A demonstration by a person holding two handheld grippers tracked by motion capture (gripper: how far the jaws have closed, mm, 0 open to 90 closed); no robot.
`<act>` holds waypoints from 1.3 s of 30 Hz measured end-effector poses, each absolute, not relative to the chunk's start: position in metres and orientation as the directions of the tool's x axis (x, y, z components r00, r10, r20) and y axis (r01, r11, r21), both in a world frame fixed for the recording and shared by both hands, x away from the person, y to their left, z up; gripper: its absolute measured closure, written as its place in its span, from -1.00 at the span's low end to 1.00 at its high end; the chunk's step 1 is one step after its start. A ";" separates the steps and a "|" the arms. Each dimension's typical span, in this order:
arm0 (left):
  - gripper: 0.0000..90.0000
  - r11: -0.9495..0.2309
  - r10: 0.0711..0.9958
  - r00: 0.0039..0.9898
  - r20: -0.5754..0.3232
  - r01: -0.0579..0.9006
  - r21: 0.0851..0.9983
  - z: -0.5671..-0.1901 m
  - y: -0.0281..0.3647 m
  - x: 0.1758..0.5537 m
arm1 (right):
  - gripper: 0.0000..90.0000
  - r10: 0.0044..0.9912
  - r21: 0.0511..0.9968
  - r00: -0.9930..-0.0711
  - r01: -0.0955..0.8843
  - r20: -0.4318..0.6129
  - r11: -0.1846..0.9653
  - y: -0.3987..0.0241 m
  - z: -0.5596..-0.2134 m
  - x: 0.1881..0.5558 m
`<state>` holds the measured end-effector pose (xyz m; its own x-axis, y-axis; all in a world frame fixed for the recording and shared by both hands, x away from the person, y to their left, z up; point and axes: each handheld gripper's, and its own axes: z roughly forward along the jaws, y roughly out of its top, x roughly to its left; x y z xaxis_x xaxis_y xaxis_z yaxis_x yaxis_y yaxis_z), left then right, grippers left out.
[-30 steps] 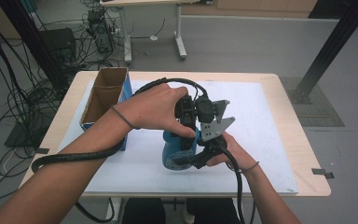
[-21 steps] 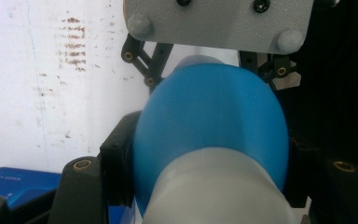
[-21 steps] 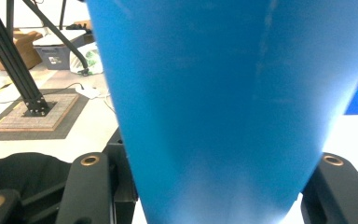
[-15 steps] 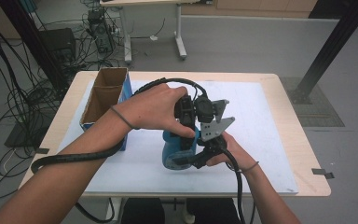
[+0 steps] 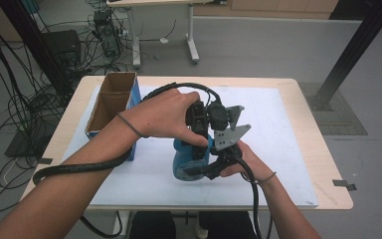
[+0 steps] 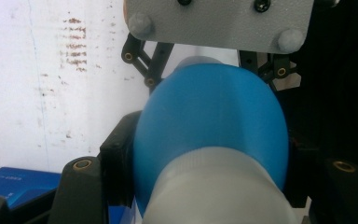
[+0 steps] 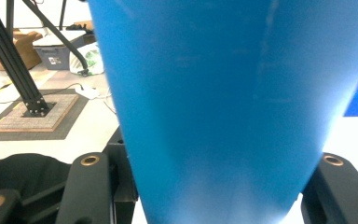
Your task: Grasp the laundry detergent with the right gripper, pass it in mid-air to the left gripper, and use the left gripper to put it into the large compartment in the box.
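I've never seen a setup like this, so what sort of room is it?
Probably a lab or workshop for recording handling work. Cables sprawl over the bare floor beside electronic gear, a black metal frame post stands nearby, and a plain table carries a white mat.

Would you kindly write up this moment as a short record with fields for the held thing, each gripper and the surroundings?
held thing: blue bottle with a white neck, above the white sheet
left gripper: shut on the blue bottle near its white neck
right gripper: shut on the blue bottle's body
support: wooden table
nearby: open cardboard box at the table's left side, blue on its outside
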<state>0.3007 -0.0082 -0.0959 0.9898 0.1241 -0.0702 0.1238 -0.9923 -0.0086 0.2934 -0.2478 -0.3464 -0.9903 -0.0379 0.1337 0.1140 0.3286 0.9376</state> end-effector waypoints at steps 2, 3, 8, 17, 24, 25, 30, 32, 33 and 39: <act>-0.16 -0.992 0.123 0.990 -0.070 0.122 -0.008 -0.096 -0.008 0.301 | -0.07 -0.039 0.938 -0.990 0.114 0.134 0.328 -0.248 -0.347 0.293; -0.16 -0.993 0.122 0.990 -0.071 0.122 -0.008 -0.096 -0.008 0.301 | -0.07 -0.039 0.937 -0.990 0.113 0.133 0.330 -0.248 -0.346 0.293; -0.16 -0.993 0.122 0.990 -0.070 0.122 -0.009 -0.096 -0.009 0.300 | -0.07 -0.039 0.938 -0.990 0.113 0.133 0.329 -0.248 -0.347 0.293; -0.16 -0.993 0.119 0.991 -0.066 0.119 -0.012 -0.096 -0.011 0.299 | -0.07 -0.038 0.939 -0.991 0.110 0.130 0.327 -0.248 -0.347 0.293; -0.16 -0.993 0.120 0.991 -0.065 0.120 -0.007 -0.094 -0.010 0.299 | -0.07 -0.038 0.940 -0.991 0.110 0.129 0.323 -0.249 -0.346 0.293; -0.16 -0.993 0.122 0.990 -0.065 0.121 -0.007 -0.094 -0.009 0.299 | -0.07 -0.038 0.940 -0.991 0.109 0.128 0.323 -0.249 -0.346 0.293; -0.16 -0.993 0.119 0.991 -0.067 0.119 -0.011 -0.095 -0.010 0.299 | -0.07 -0.040 0.940 -0.991 0.111 0.131 0.324 -0.249 -0.347 0.293; -0.16 -0.993 0.119 0.991 -0.065 0.118 -0.011 -0.095 -0.010 0.299 | -0.07 -0.039 0.939 -0.991 0.112 0.131 0.325 -0.248 -0.346 0.293; -0.16 -0.993 0.119 0.991 -0.066 0.119 -0.011 -0.094 -0.010 0.299 | -0.07 -0.040 0.939 -0.990 0.113 0.133 0.325 -0.248 -0.346 0.293; -0.16 -0.993 0.119 0.991 -0.066 0.119 -0.010 -0.093 -0.010 0.298 | -0.07 -0.040 0.940 -0.991 0.112 0.131 0.323 -0.249 -0.345 0.293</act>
